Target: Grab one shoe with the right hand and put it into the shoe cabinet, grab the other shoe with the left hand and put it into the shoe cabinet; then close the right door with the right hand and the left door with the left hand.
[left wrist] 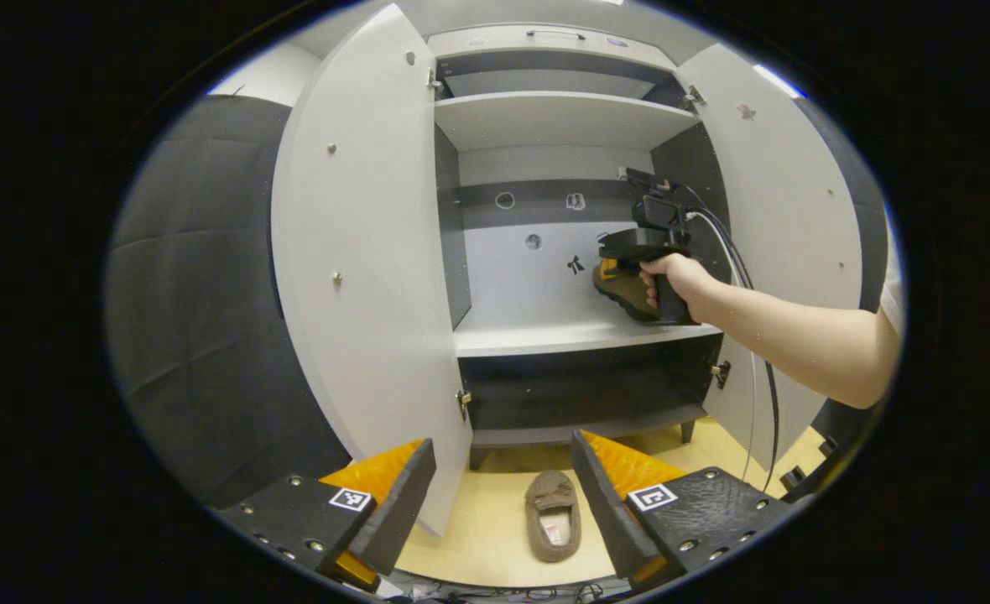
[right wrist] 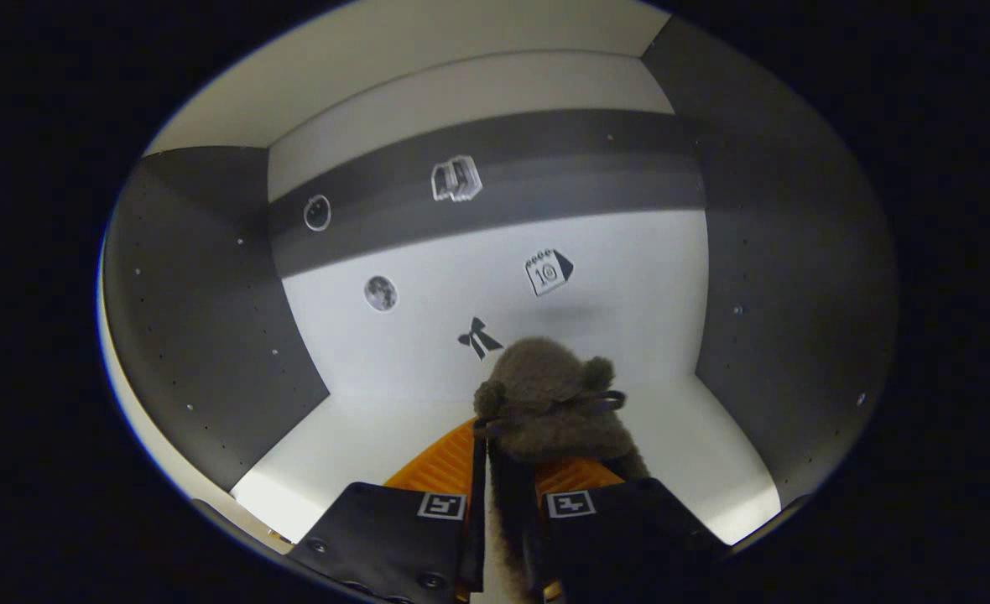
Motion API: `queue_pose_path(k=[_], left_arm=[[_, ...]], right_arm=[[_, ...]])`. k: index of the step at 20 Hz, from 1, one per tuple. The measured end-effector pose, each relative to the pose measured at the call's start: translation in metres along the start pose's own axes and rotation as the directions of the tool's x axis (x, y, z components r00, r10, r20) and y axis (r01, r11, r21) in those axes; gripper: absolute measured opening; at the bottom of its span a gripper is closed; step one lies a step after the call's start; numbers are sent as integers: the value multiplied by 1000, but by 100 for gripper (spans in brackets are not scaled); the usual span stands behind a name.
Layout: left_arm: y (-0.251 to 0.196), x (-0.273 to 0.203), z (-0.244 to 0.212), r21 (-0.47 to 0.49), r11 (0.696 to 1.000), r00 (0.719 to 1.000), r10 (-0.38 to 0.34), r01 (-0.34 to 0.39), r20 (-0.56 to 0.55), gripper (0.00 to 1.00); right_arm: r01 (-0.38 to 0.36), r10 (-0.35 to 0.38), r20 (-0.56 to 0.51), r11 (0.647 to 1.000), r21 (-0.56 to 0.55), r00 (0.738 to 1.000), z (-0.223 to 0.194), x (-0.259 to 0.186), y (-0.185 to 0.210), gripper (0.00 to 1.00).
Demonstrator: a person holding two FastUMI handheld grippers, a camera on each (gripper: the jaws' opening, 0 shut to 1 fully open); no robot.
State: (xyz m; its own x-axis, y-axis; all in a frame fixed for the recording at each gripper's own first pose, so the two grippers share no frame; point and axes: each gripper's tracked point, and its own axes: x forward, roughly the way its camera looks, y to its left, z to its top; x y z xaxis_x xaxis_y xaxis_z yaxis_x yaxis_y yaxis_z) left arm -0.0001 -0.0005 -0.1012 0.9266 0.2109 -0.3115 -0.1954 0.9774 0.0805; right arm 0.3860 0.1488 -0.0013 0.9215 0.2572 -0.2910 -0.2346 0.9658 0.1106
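In the right gripper view, a fuzzy brown shoe is clamped between the fingers of the right gripper, which are drawn in narrow against its wall on both sides. The shoe's toe is carried ahead of the fingertips, inside a compartment of the shoe cabinet, above the pale shelf floor. Small stickers are seen on the back panel straight ahead of the shoe.

In the left gripper view, the left gripper is held wide, with nothing between its fingers. The second shoe is seen lying on the light floor just ahead of and between those fingers, opening upward, untouched. Beyond it the cabinet is seen with both doors swung out: the left door ahead to the left, its lower edge close to the left finger, and the right door ahead to the right. Farther ahead and higher, a hand is seen gripping the handle of the right gripper within the middle compartment, with the held shoe just above the shelf.
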Motion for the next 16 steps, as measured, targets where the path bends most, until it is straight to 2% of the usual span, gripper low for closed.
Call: queue_pose_path(k=[1, 2, 3, 4, 7, 9, 10, 12, 13, 14, 16], left_arm=[[1, 0, -3, -14, 1000, 1000, 0, -1, -10, 94], [1, 0, -7, -30, 1000, 1000, 0, 0, -17, 99], [2, 0, -9, -42, 999, 1000, 1, -2, -21, 99], [2, -1, -11, -49, 999, 1000, 3, -4, -24, 94], [5, -5, -16, -59, 998, 1000, 5, -7, -25, 94], [6, -7, -18, -68, 998, 1000, 4, -5, -22, 99], [7, -7, -20, -70, 998, 1000, 1, -3, -20, 94], [10, -9, -21, -68, 998, 1000, 4, -5, -17, 94], [12, -8, -22, -69, 998, 1000, 2, -3, -14, 94], [15, -9, -23, -71, 997, 1000, 2, -3, -14, 94], [18, -8, -26, -78, 997, 1000, -5, 4, -15, 94]], right_arm=[[-48, 49, -23, 998, 33, 999, -2, 1, 12, 30], [-53, 55, -40, 997, 50, 998, -2, 0, 14, 30], [-57, 60, -46, 996, 62, 997, 0, -2, 15, 35], [-74, 77, -51, 995, 69, 996, 2, -5, 20, 49], [-95, 103, -87, 991, 94, 991, 2, -20, 26, 90], [-124, 138, -117, 985, 116, 983, -1, -33, 36, 89], [-140, 157, -140, 982, 128, 978, -4, -39, 41, 95], [-157, 178, -156, 978, 139, 972, -5, -51, 48, 96], [-158, 177, -154, 979, 131, 972, -3, -58, 49, 92], [-147, 165, -157, 982, 120, 974, -6, -63, 48, 98], [-137, 151, -166, 986, 94, 974, -9, -77, 46, 99]])
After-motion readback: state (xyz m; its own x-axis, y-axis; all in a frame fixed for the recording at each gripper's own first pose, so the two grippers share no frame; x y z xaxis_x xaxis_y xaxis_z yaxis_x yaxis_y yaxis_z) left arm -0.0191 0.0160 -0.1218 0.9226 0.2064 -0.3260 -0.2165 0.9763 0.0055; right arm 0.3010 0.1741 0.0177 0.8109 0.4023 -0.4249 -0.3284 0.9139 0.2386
